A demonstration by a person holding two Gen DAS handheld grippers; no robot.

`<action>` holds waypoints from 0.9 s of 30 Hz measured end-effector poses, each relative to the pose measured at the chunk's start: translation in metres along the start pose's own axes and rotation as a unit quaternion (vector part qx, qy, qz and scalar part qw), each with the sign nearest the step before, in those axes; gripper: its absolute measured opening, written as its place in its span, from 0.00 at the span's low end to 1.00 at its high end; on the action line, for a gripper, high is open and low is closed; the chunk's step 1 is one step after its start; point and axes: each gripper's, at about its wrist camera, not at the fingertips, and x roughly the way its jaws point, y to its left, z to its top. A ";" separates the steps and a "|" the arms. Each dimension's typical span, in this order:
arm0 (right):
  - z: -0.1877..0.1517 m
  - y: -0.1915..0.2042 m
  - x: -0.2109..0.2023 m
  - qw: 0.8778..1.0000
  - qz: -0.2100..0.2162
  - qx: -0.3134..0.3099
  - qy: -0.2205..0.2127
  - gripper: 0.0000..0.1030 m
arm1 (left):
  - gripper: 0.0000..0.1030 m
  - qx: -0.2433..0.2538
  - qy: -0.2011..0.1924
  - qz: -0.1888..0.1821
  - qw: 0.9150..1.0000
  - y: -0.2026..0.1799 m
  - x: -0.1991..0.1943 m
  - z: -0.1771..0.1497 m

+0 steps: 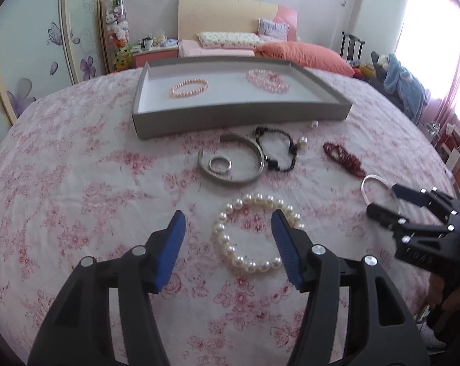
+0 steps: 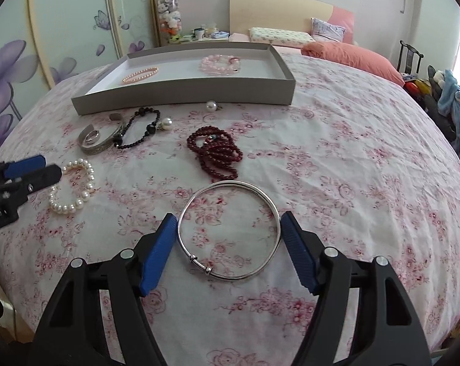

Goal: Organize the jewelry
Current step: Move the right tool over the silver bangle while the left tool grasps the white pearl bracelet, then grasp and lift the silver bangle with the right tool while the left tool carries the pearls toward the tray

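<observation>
A grey tray (image 1: 230, 116) (image 2: 184, 94) on the floral bedspread holds a pink bead bracelet (image 1: 189, 87) (image 2: 140, 74) and pale pink beads (image 1: 268, 80) (image 2: 220, 64). My left gripper (image 1: 228, 224) (image 2: 43, 167) is open over a white pearl bracelet (image 1: 248, 262) (image 2: 74, 204); its right finger stands over the bracelet's right side. My right gripper (image 2: 228, 225) (image 1: 382, 198) is open, its fingers on either side of a thin silver bangle (image 2: 230, 231) (image 1: 370, 184). Neither holds anything.
Loose on the spread before the tray: a wide silver cuff (image 1: 230, 180) (image 2: 92, 149) with a ring (image 1: 220, 164) (image 2: 92, 135) inside it, a black bead bracelet (image 1: 275, 149) (image 2: 141, 131), dark red beads (image 1: 345, 157) (image 2: 216, 149) and pearl earrings (image 1: 303, 143) (image 2: 211, 105). Pillows lie behind.
</observation>
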 end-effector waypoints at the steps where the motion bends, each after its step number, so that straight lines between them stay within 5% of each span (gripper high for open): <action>1: 0.000 0.002 0.000 1.000 -0.001 -0.001 0.000 0.68 | 0.54 0.002 0.006 0.002 1.000 -0.001 0.003 -0.001; 17: 0.000 0.004 0.001 1.000 0.000 -0.002 -0.001 0.68 | 0.11 0.011 0.020 0.031 0.999 -0.003 0.010 -0.006; 27: -0.003 0.006 -0.001 1.000 0.006 -0.004 0.001 0.68 | 0.10 0.018 0.023 0.034 0.999 -0.003 0.001 -0.013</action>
